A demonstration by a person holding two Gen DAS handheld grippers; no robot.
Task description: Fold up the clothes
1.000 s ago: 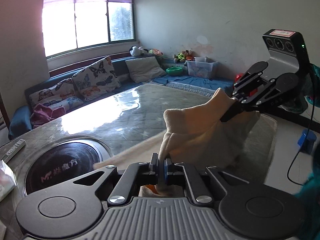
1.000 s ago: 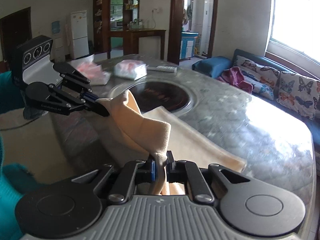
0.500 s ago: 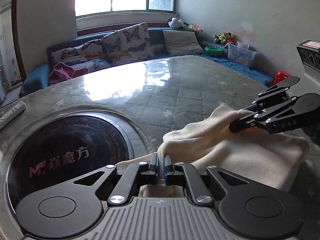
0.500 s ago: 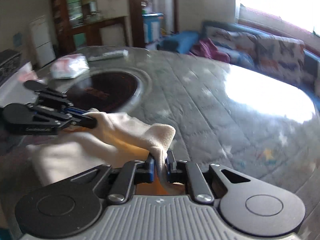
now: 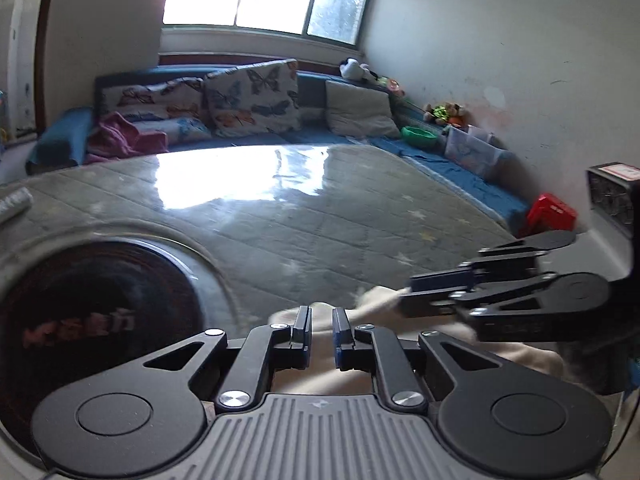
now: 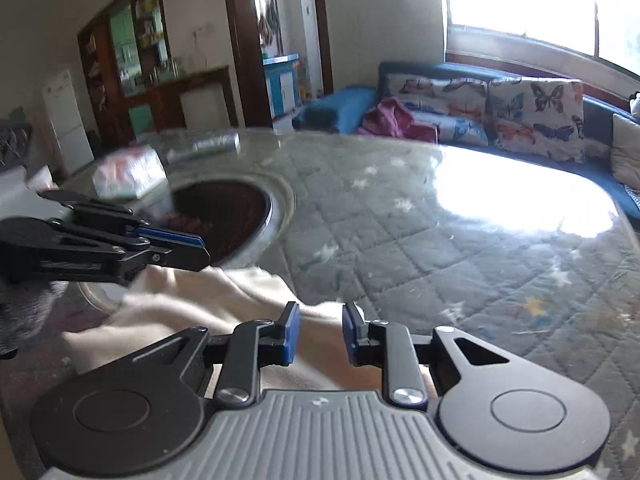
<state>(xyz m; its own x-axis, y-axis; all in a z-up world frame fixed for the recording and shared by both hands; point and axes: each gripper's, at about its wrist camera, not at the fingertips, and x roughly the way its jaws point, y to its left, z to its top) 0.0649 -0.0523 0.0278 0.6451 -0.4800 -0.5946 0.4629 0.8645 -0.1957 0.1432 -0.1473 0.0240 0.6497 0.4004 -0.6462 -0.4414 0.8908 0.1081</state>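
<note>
Left tongs (image 5: 321,332): you're holding them apart over the cream garment (image 6: 192,308).
Right tongs (image 6: 320,334): also gaping, unloaded.
Garment: lying directly beneath both tongs, stretching between them.

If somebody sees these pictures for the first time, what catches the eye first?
Probably the cream fleece cloth, lying folded on the grey quilted table cover just before both grippers. The left gripper and right gripper stand open over it. Beside it, a dark round inset plate sits in the table.
</note>
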